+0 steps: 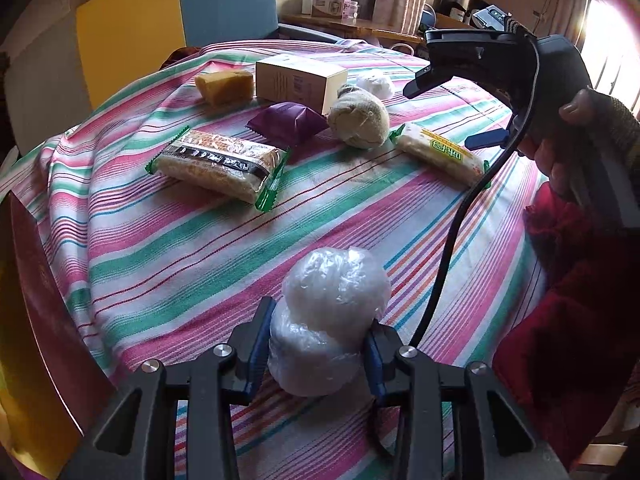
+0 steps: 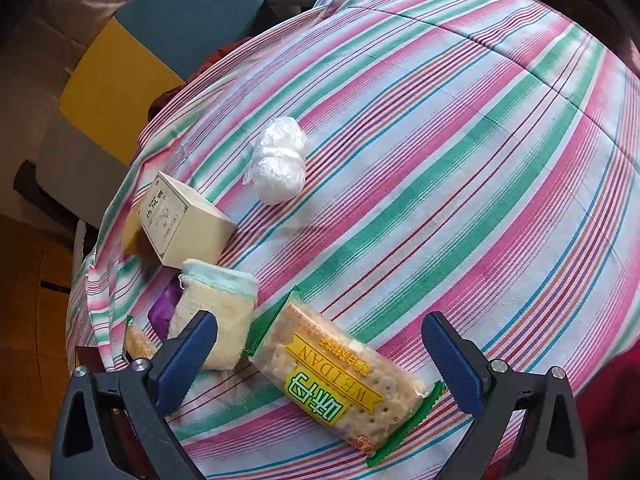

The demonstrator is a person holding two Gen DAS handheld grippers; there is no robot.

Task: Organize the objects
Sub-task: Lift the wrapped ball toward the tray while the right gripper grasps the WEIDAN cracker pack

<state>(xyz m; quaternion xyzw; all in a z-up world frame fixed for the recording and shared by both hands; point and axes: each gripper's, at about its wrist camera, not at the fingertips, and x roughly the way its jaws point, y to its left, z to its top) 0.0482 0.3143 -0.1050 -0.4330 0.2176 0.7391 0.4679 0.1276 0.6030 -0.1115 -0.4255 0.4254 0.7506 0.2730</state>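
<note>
My left gripper (image 1: 316, 344) is shut on a white bundle wrapped in clear plastic (image 1: 328, 312), which stands on the striped tablecloth (image 1: 180, 248); both blue pads press its lower half. My right gripper (image 2: 318, 320) hangs open just above a green-edged cracker packet (image 2: 340, 380), whose far end lies between the wide-apart fingers without touching them. The left wrist view shows that same packet (image 1: 440, 154) at the right, below the hand (image 1: 576, 148) that holds the right gripper. A second plastic-wrapped white bundle (image 2: 280, 164) lies further back on the cloth.
A larger cracker packet with a dark band (image 1: 224, 168), a purple sachet (image 1: 286, 122), a beige cloth pouch (image 1: 360, 120), a white box (image 1: 300, 80) and a yellow sponge (image 1: 226, 86) lie mid-table. A dark red box edge (image 1: 32, 300) is at the left, a red garment (image 1: 580, 300) at the right.
</note>
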